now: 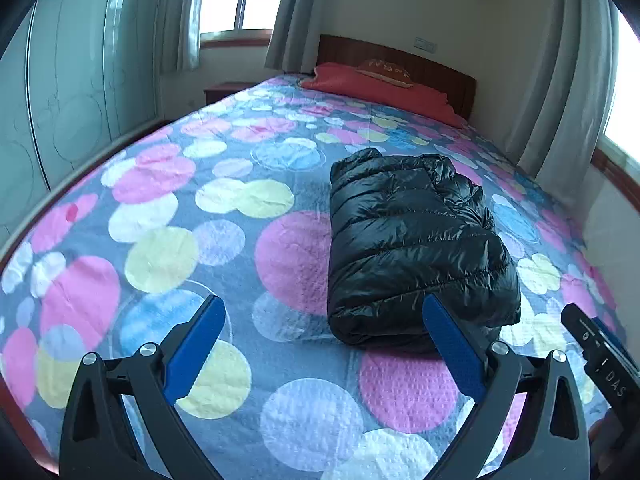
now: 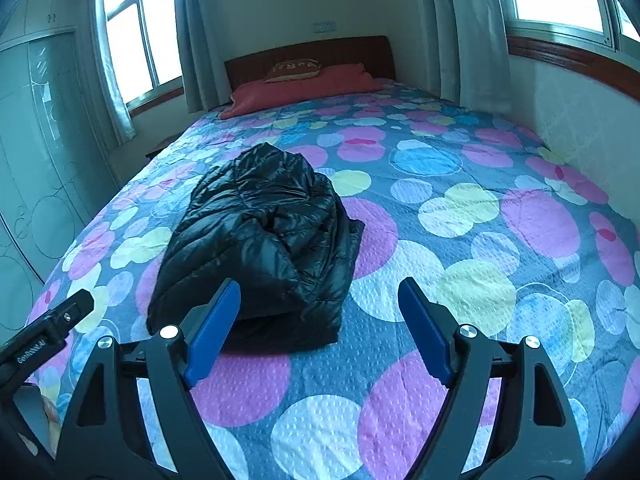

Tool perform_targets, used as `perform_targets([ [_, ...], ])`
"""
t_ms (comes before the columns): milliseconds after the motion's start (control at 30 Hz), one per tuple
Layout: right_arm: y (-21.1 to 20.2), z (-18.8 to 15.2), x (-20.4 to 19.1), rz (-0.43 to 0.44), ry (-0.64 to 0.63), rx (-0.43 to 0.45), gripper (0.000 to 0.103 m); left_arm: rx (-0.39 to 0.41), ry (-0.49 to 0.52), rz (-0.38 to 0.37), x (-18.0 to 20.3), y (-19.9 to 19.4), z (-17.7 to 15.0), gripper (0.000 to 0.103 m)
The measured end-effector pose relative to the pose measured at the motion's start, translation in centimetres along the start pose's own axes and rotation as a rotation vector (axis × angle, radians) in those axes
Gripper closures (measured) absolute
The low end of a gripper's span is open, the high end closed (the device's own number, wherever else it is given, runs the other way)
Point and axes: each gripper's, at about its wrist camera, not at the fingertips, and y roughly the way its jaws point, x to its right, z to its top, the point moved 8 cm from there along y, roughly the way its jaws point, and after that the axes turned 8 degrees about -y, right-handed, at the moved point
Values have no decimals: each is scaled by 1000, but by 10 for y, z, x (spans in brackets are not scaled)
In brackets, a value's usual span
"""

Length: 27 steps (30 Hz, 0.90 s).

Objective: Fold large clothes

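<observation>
Bedroom, with a bedspread [image 1: 168, 208] of pink, yellow, blue and white circles filling the foreground. Nearest, left gripper [image 1: 324, 312] hovering above the cover, blue-padded fingers [image 1: 196, 344] spread wide, pinching nothing. Right gripper [image 2: 320, 296] likewise spread apart and empty, its neighbour's black body poking in at the left edge of the right wrist view. Just beyond both, folded into a thick bundle, black puffer jacket [image 1: 412, 244] lying on the bedspread, apart from either set of pads. Farther off, red pillow [image 2: 304, 88] with a small brown cushion [image 2: 292, 70] on top, against a wooden headboard [image 2: 312, 54]. Behind, grey curtains [image 2: 196, 36] and bright windows [image 2: 136, 36].
</observation>
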Motion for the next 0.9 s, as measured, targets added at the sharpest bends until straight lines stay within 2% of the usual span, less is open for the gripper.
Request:
perform_targets([
  [233,-12,3,-9,5,-22,24,22,24,42,-2,8,-11,0,4],
  [900,-35,11,-17,3,-60,101,21,66,39,-38,22,-31,2,4],
])
